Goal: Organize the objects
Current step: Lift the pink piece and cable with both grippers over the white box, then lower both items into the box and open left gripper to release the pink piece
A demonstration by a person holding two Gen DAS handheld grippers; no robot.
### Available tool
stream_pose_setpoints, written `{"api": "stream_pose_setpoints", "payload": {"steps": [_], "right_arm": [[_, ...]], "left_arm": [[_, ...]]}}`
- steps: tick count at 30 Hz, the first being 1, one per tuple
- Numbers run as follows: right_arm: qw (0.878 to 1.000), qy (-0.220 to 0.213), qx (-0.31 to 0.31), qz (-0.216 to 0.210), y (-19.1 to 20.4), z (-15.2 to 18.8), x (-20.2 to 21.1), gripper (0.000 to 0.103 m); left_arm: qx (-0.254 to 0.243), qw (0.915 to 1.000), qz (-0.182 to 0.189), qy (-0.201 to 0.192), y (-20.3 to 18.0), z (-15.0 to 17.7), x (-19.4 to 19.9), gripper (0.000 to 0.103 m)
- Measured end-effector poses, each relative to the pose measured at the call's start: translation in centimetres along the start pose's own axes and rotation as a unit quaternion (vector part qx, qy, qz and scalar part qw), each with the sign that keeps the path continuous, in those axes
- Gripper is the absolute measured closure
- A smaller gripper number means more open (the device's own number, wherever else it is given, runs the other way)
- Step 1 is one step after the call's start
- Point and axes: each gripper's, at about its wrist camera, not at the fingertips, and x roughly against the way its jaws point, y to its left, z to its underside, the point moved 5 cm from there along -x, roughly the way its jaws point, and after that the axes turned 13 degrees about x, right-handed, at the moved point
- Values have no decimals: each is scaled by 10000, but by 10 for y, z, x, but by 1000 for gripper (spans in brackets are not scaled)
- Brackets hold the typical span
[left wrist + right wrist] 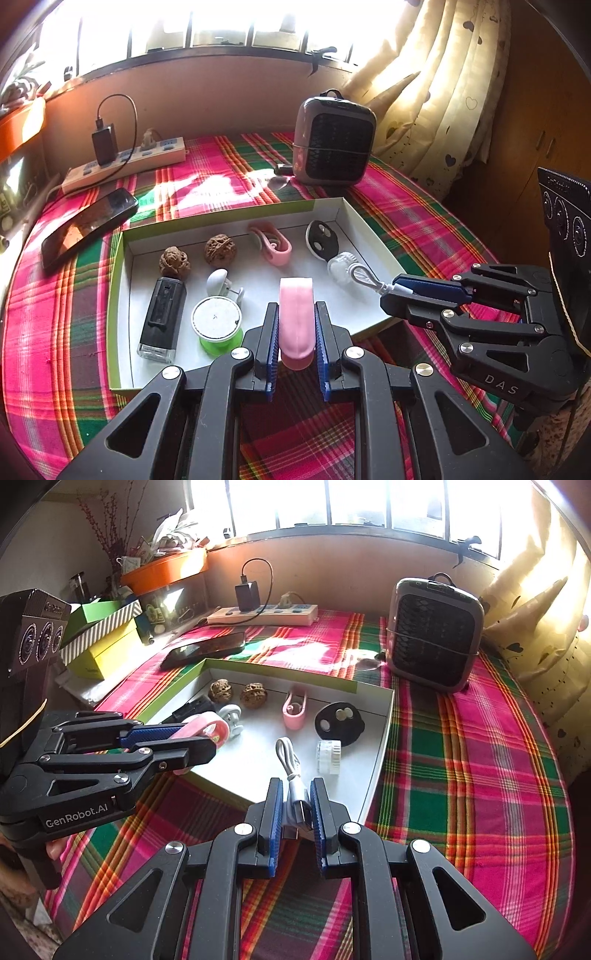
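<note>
Sunlit window (369, 506), heart-print curtain (436, 96)

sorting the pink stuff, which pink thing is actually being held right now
The pink tape roll, clamped on edge between the left gripper's fingers at the box's near edge. The other pink thing, the clip, lies loose farther back in the box.

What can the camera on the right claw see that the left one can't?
Only the right view shows the orange tray and stacked boxes by the window. Only the left view shows the black lighter full length and the green-based spool. Both show the white box, two walnuts, the fan, the left claw gripping pink tape and the right claw pinching a white cable.
</note>
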Motion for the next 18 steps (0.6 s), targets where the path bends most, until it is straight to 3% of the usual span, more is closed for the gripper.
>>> {"api": "stream_pose_setpoints", "payload": {"steps": [18], "right_arm": [[9991, 434, -13, -30, -6, -9, -37, 87]], "left_arm": [[-24, 9995, -247, 206, 5, -7, -34, 87]]}}
